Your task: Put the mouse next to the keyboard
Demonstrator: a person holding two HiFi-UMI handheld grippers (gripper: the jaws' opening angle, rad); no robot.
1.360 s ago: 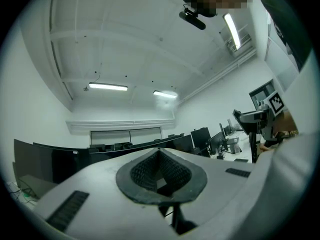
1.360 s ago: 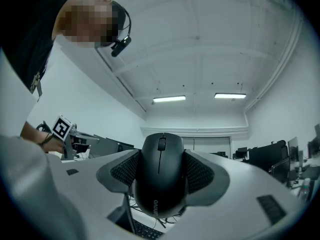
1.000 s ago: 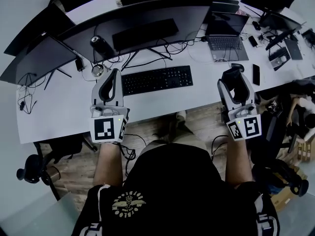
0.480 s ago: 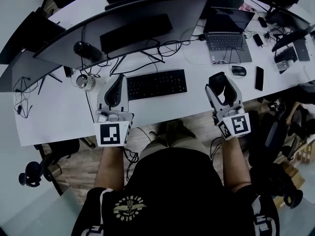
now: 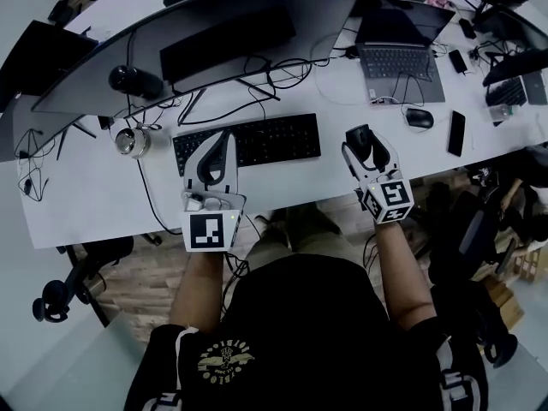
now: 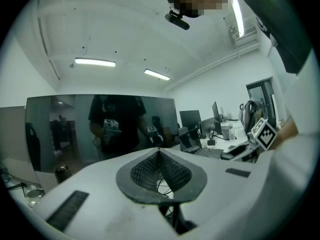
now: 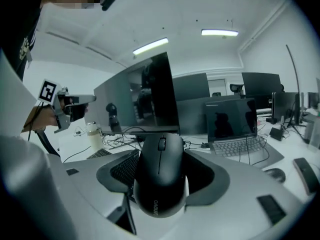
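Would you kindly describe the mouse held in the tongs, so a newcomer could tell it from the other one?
On the long white desk, find the black keyboard below the wide monitor. Right of it, the right tongs grip a black mouse. The other mouse lies on the desk by the laptop and phone; this one is clamped between the tongs.

In the head view, the left gripper [image 5: 224, 137] is covering the left end of the keyboard [image 5: 274, 139]. The jaws of the right gripper [image 5: 360, 137] are hiding most of the mouse [image 5: 366, 145]. The bottom edge is cutting off the person's torso [image 5: 300, 341]. In the right gripper view, the mouse [image 7: 160, 179] is blocking the gap between the jaws. The jaw is hiding all but a corner of the keyboard [image 7: 100, 154].
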